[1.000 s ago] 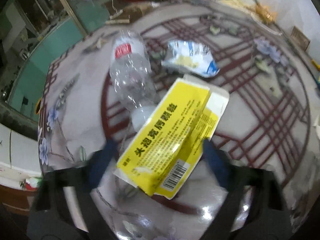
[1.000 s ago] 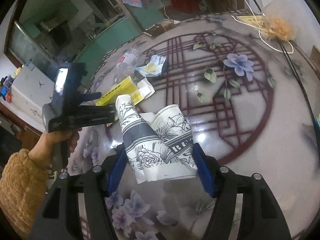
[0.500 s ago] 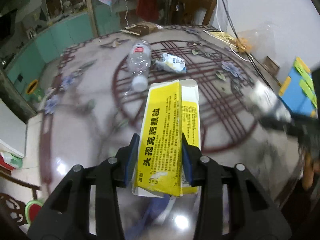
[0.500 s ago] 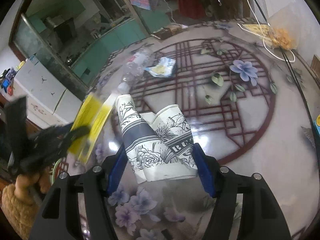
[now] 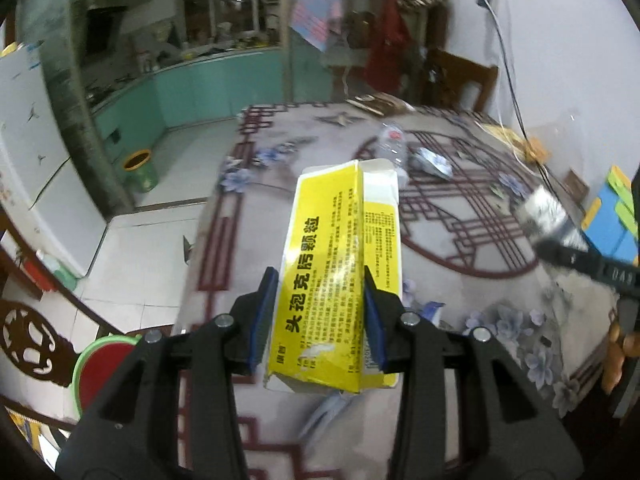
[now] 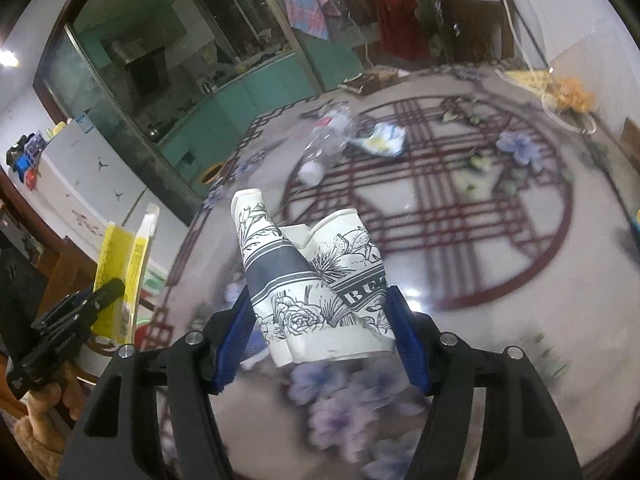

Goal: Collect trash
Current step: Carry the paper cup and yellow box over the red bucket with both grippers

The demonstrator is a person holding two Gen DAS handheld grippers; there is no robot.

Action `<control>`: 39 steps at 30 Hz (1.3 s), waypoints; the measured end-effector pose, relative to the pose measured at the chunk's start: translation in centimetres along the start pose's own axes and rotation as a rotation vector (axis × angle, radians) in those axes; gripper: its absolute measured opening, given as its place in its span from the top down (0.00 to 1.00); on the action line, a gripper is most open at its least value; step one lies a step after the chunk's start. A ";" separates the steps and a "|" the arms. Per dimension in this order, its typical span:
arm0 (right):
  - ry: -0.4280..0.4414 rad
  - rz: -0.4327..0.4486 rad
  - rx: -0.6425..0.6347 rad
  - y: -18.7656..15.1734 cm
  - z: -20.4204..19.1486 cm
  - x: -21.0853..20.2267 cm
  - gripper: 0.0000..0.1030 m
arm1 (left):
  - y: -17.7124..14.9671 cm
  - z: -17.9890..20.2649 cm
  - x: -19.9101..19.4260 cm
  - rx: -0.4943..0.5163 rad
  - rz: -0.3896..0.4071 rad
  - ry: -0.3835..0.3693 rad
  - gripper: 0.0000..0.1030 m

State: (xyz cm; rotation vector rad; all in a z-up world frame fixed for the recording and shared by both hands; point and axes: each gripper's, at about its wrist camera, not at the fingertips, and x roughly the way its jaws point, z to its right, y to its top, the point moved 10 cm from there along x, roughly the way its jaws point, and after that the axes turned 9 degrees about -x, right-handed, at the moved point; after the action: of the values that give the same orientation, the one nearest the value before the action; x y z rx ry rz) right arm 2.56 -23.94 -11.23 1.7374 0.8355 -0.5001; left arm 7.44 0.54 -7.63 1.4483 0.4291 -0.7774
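My left gripper (image 5: 318, 312) is shut on a yellow medicine box (image 5: 336, 264) and holds it up above the near left part of the table. The box also shows in the right wrist view (image 6: 120, 268), at the far left off the table edge. My right gripper (image 6: 322, 328) is shut on a crushed paper cup (image 6: 316, 284) with black flower prints, held above the table. An empty clear plastic bottle (image 6: 326, 136) and a blue and white wrapper (image 6: 382, 140) lie on the far side of the table.
The table (image 5: 460, 240) has a glossy top with a dark red lattice circle and flowers. A red bin with a green rim (image 5: 100, 368) stands on the floor at lower left. A blue box (image 5: 612, 224) sits at the table's right edge. A green bucket (image 5: 138, 170) stands on the floor.
My left gripper closed on the yellow box, lifted it off the table and swung it back towards the left edge. My right gripper kept its hold on the cup.
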 end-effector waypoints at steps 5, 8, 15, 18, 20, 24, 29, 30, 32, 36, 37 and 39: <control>0.018 -0.012 -0.045 -0.5 -3.8 0.5 0.39 | 0.0 -2.5 -1.4 -0.045 0.026 0.007 0.62; 0.028 -0.017 -0.079 -0.6 -6.2 0.8 0.39 | -0.3 -3.5 -1.8 -0.056 0.031 0.012 0.62; 0.044 -0.035 -0.141 -1.2 -10.3 1.7 0.39 | -1.3 -7.0 -2.6 -0.101 0.030 0.034 0.62; 0.053 -0.048 -0.160 -1.6 -11.7 2.3 0.39 | -1.8 -8.4 -2.6 -0.129 0.016 0.036 0.62; 0.059 -0.057 -0.173 -1.8 -12.6 2.8 0.39 | -2.0 -9.3 -2.9 -0.152 0.014 0.029 0.62; 0.081 -0.078 -0.202 -2.5 -15.0 4.1 0.39 | -2.4 -11.0 -3.6 -0.191 0.017 0.026 0.62; 0.130 -0.117 -0.244 -3.6 -19.0 6.1 0.39 | -3.0 -13.5 -3.9 -0.242 0.007 0.061 0.62; 0.143 -0.121 -0.252 -3.7 -19.9 6.6 0.39 | -3.3 -14.3 -4.0 -0.261 0.001 0.067 0.62; 0.163 -0.123 -0.268 -4.0 -21.5 7.2 0.39 | -3.7 -15.5 -4.2 -0.286 -0.003 0.072 0.62; 0.206 -0.145 -0.292 -4.5 -24.5 8.3 0.39 | -4.7 -17.9 -4.5 -0.308 -0.013 0.119 0.62; 0.217 -0.151 -0.295 -4.6 -25.1 8.6 0.39 | -5.0 -18.5 -4.6 -0.314 -0.017 0.128 0.62; 0.243 -0.163 -0.303 -4.8 -26.6 9.2 0.39 | -5.9 -20.0 -4.8 -0.338 -0.028 0.152 0.62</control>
State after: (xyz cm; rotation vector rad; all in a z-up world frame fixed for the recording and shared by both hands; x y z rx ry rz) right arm 3.11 4.62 -12.23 1.4733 1.1694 -0.2544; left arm 3.80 21.36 -10.75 1.1891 0.6647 -0.5855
